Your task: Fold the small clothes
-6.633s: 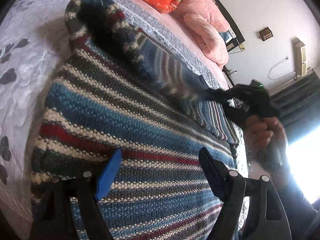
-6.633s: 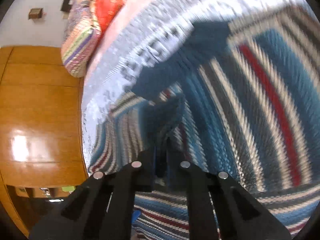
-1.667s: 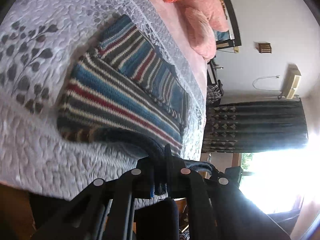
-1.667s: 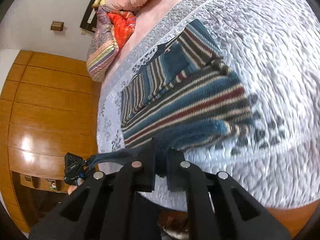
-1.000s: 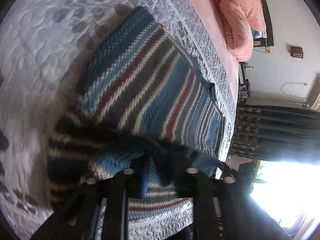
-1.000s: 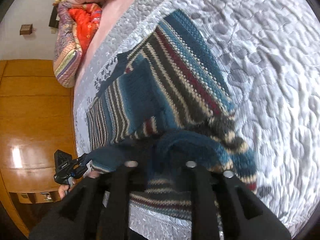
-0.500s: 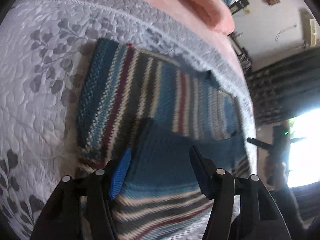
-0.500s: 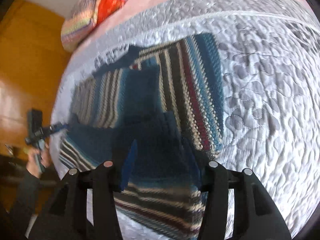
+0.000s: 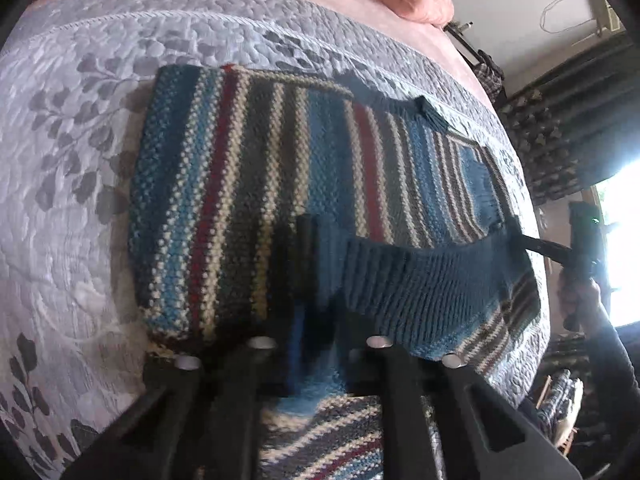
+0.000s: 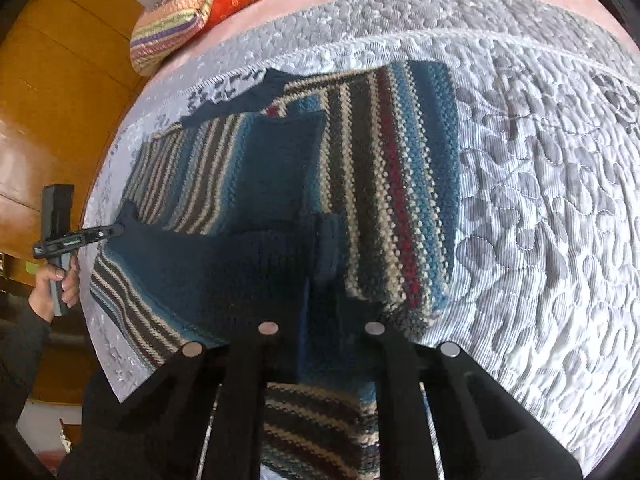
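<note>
I hold the striped sweater (image 9: 256,184) on the bed (image 9: 72,168), its long axis running left to right. Both grippers are at its near hem, the dark ribbed band (image 9: 420,276). My left hand-held gripper (image 9: 316,312) and right hand-held gripper (image 10: 320,304) each pinch an end, ready to carry it far.

The fingertips of the left hand-held gripper (image 9: 316,280) are lost in dark blur against the sweater (image 9: 248,200) — their grip cannot be judged. The right hand-held gripper (image 10: 320,264) is likewise shadowed. The sweater's near hem is cut off — hidden behind the gripper bodies.
</note>
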`<state>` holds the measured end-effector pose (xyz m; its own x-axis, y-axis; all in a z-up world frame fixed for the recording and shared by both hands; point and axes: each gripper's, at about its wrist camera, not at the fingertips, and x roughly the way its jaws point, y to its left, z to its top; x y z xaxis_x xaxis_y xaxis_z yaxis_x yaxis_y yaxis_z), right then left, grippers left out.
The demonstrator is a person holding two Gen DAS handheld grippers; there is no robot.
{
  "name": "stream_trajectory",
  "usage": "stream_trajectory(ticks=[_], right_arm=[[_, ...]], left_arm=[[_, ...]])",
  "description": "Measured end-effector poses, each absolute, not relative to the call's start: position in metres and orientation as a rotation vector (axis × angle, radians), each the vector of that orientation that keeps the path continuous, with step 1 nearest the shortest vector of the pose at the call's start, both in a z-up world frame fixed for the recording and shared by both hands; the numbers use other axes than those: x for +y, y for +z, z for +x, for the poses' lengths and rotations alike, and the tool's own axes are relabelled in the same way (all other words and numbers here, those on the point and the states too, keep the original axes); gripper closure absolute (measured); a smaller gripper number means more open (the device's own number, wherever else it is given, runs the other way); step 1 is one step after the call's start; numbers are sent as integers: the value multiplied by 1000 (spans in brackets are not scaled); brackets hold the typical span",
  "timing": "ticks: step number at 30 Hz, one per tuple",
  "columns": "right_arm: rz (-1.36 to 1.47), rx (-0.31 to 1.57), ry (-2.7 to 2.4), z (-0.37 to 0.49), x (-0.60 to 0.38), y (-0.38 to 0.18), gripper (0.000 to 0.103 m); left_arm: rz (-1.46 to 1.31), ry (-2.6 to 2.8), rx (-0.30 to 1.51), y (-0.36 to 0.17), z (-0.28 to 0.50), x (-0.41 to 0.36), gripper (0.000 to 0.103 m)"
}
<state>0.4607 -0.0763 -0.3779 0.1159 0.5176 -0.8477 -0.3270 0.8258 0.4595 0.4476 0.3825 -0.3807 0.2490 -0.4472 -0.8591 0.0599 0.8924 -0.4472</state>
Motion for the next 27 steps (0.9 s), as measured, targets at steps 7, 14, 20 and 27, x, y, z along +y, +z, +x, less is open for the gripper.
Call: stream_trajectory(ticks=[7, 14, 20, 27], right_arm=[[179, 1229, 648, 442, -85, -337, 95], [175, 1116, 640, 450, -91, -286, 95], [167, 1058, 614, 484, -92, -257, 95], [115, 1033, 546, 541, -78, -245, 95]], left_arm=[[-381, -404, 1150, -340, 426, 379, 95], [-364, -429, 1018, -281, 428, 384, 95], [-341, -405, 956, -241, 461, 394, 95], [-328, -348, 961, -234, 520, 403, 96]])
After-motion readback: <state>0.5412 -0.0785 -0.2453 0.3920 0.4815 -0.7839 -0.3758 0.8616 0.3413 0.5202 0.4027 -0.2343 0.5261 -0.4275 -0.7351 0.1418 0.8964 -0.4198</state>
